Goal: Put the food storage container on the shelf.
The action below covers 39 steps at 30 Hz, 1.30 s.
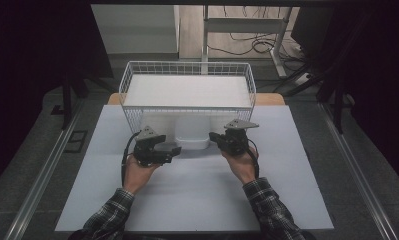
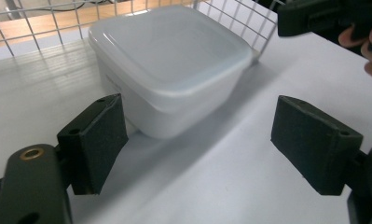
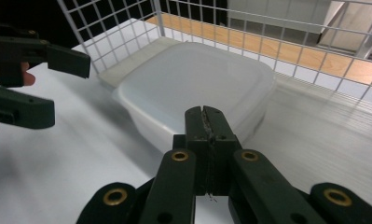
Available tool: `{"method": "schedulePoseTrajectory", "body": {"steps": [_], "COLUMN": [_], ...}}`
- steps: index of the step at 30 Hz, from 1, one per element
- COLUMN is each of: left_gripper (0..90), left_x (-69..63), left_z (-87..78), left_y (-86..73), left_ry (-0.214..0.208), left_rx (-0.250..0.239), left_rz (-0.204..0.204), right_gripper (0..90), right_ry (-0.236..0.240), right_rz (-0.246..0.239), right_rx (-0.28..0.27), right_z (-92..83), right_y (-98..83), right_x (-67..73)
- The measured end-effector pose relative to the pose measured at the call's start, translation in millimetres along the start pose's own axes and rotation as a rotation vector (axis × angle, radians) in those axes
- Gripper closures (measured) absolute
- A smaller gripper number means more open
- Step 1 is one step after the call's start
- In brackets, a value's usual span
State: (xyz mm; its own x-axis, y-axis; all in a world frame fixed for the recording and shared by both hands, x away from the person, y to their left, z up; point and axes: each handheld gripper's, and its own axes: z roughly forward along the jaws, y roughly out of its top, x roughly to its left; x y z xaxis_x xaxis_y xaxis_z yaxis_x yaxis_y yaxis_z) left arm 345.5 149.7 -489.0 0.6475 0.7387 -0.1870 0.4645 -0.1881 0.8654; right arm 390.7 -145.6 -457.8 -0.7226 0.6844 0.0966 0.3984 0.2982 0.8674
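A white lidded plastic container [image 1: 192, 134] [image 2: 169, 60] [image 3: 197, 84] stands on the white table [image 1: 187, 200] at the near side of a white wire basket [image 1: 187, 64], partly under its front. My left gripper [image 1: 173, 150] [image 2: 195, 130] is open just left of the container; its wide-apart jaws frame the container's near corner without touching it. My right gripper [image 1: 214, 136] [image 3: 206, 113] is shut with nothing between its jaws, its tips close to the container's right side. Each gripper view also catches the other gripper across the container.
The basket's wire walls [image 2: 44, 18] [image 3: 267, 28] rise behind and beside the container. A flat white panel [image 1: 187, 90] lies across the basket. Beyond the table are a wooden edge [image 1: 272, 99], a metal frame and floor cables [image 1: 257, 42].
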Motion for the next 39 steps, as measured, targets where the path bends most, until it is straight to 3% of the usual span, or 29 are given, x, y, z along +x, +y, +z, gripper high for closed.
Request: {"method": "schedulePoseTrajectory", "body": {"steps": [8, 11, 14, 18, 24, 29, 39], "left_gripper": [10.6, 10.0, 10.1, 9.4, 7.3, 5.2, 4.1], "left_x": [-14.7, -22.1, -27.3, -32.9, -39.0, -45.5, -46.9], "left_z": [-18.0, -27.6, -35.9, -42.4, -49.3, -53.6, -64.5], "left_y": [-19.7, -26.8, -34.6, -45.1, -61.0, -71.3, -80.7], "left_ry": [0.006, 0.024, 0.013, 0.018, 0.018, 0.037, 0.044], "left_rx": [-0.009, -0.034, -0.052, -0.036, -0.029, 0.004, 0.01], "left_rz": [0.025, 0.043, 0.041, 0.061, 0.055, 0.087, 0.09], "right_gripper": [88.9, 88.8, 88.8, 88.8, 88.8, 88.8, 88.8], "right_ry": [0.038, 0.047, 0.052, 0.065, 0.088, 0.096, 0.089], "right_rz": [-0.03, -0.037, -0.04, -0.053, -0.077, -0.088, -0.089], "right_rx": [0.019, 0.032, 0.042, 0.06, 0.089, 0.114, 0.144], "right_z": [-6.6, -7.7, -9.0, -8.3, -0.2, 9.7, 33.6], "right_y": [-5.7, -8.1, -10.3, -13.0, -18.3, -23.8, -23.6], "right_x": [11.6, 13.8, 15.9, 19.6, 28.7, 34.2, 38.7]}}
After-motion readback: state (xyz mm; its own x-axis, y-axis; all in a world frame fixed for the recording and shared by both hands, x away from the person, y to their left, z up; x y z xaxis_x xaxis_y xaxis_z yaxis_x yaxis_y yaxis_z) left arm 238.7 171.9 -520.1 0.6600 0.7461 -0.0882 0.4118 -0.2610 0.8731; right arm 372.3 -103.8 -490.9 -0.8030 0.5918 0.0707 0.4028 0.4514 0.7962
